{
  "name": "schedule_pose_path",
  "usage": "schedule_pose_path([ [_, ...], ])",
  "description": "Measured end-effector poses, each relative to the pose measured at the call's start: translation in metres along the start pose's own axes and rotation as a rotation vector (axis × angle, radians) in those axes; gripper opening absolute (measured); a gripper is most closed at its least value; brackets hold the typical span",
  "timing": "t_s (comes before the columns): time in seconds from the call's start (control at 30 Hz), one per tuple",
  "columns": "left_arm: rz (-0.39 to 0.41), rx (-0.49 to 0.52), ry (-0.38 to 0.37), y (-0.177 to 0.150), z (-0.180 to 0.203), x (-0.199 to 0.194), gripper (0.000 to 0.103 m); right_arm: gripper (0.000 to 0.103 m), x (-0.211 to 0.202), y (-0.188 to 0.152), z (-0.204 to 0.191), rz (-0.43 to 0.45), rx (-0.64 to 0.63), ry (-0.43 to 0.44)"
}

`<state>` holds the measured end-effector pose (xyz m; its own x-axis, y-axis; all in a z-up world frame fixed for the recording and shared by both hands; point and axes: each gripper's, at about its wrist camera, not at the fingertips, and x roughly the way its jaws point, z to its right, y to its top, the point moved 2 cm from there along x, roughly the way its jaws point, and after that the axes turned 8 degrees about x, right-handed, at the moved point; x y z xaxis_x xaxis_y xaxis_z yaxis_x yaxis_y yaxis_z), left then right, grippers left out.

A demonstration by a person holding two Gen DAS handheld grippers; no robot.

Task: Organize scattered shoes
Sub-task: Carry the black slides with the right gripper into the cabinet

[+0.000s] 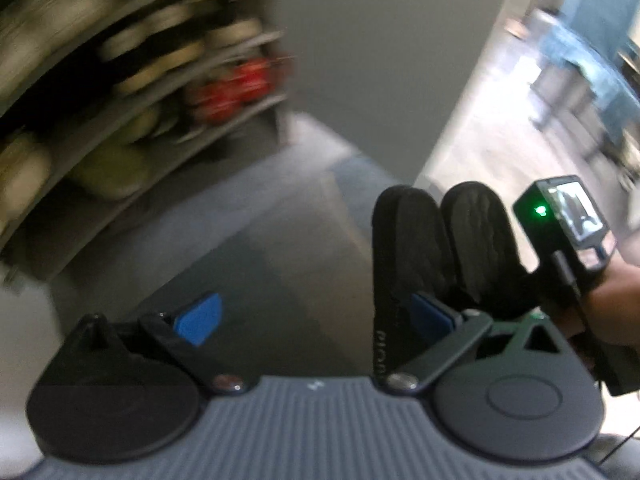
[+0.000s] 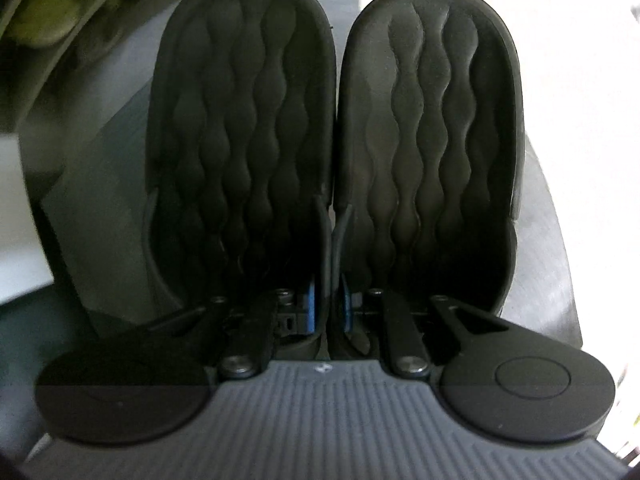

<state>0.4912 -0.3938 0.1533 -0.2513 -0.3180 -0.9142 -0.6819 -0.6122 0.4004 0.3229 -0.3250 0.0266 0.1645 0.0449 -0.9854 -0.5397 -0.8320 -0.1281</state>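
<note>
A pair of black slippers hangs side by side, wavy soles facing the right wrist camera: one slipper [image 2: 240, 120] on the left, the other [image 2: 432, 120] on the right. My right gripper [image 2: 328, 308] is shut on their two inner edges, pinched together between the blue pads. In the left wrist view the same pair [image 1: 440, 248] shows at the right, beside a hand [image 1: 616, 292] with the right gripper's body. My left gripper [image 1: 314, 317] stands open, its pads [image 1: 198, 318] wide apart and gripping nothing. One slipper's edge passes close by its right finger.
A blurred shoe rack [image 1: 120, 92] fills the upper left, holding several shoes, among them a red pair [image 1: 236, 84]. A grey wall [image 1: 380, 60] stands behind, grey floor [image 1: 248, 232] below. At the right a bright doorway [image 1: 520, 100] opens to another room. A greenish shoe [image 2: 44, 12] shows top left.
</note>
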Motion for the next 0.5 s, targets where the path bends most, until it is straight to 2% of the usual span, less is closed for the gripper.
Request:
schedule_pose_path([
  [0.13,0.003,-0.036,0.155,-0.059,-0.082,0.002,0.102,0.017,0.015,0.012,-0.11,0.017,-0.14,0.005],
  [0.23,-0.037,-0.158,0.214,-0.09,-0.134,0.006,0.102,0.017,0.024,0.024,-0.183,0.032,-0.242,0.038],
  [0.37,-0.059,-0.141,0.336,-0.121,-0.159,0.029,0.102,0.017,0.046,0.047,-0.298,0.054,-0.412,0.118],
  [0.4,-0.068,-0.14,0.354,-0.129,-0.165,0.042,0.102,0.017,0.049,0.05,-0.312,0.057,-0.432,0.132],
  [0.47,-0.073,-0.161,0.358,-0.146,-0.173,0.071,0.102,0.017,0.063,0.061,-0.365,0.079,-0.508,0.194],
  [0.5,-0.075,-0.174,0.357,-0.154,-0.178,0.087,0.102,0.017,0.067,0.063,-0.377,0.086,-0.524,0.211],
])
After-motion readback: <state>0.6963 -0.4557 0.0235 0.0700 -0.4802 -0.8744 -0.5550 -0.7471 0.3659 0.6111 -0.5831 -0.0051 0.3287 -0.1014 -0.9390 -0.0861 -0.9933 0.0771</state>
